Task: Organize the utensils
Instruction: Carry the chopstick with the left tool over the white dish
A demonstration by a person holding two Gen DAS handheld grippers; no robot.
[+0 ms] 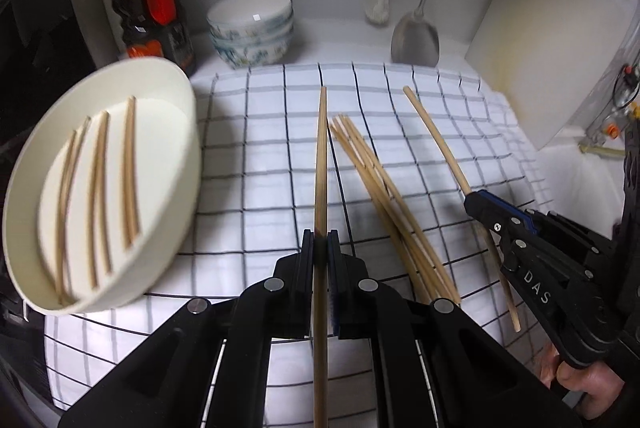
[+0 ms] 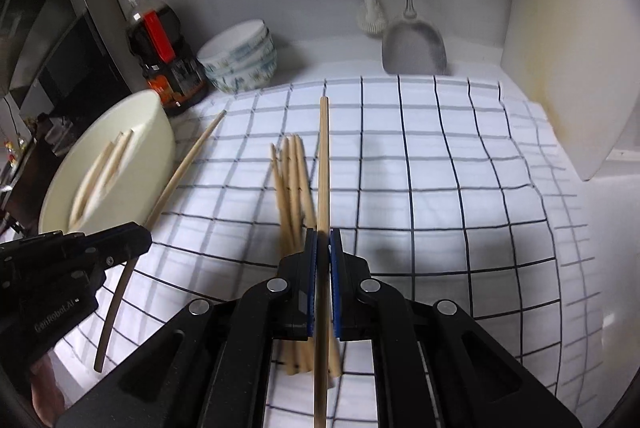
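The left gripper point(image 1: 321, 248) is clamped on a single chopstick point(image 1: 320, 164) that points toward twelve o'clock. The right gripper point(image 2: 323, 248) is likewise closed tight on its own chopstick point(image 2: 324, 164). Between them a loose bundle of chopsticks point(image 1: 384, 196) lies on the checked cloth point(image 1: 420, 132) covering the bench. At nine o'clock from the left gripper sits a cream bowl point(image 1: 176, 100) with several chopsticks inside point(image 1: 100, 184).

White surface point(image 2: 592, 220) under a checked cloth point(image 2: 440, 188)

On the cloth: loose chopsticks point(image 2: 294, 188) at centre, cream bowl point(image 2: 156, 132) at nine o'clock; stacked bowls point(image 2: 240, 64) and bottle point(image 2: 160, 48) at eleven.
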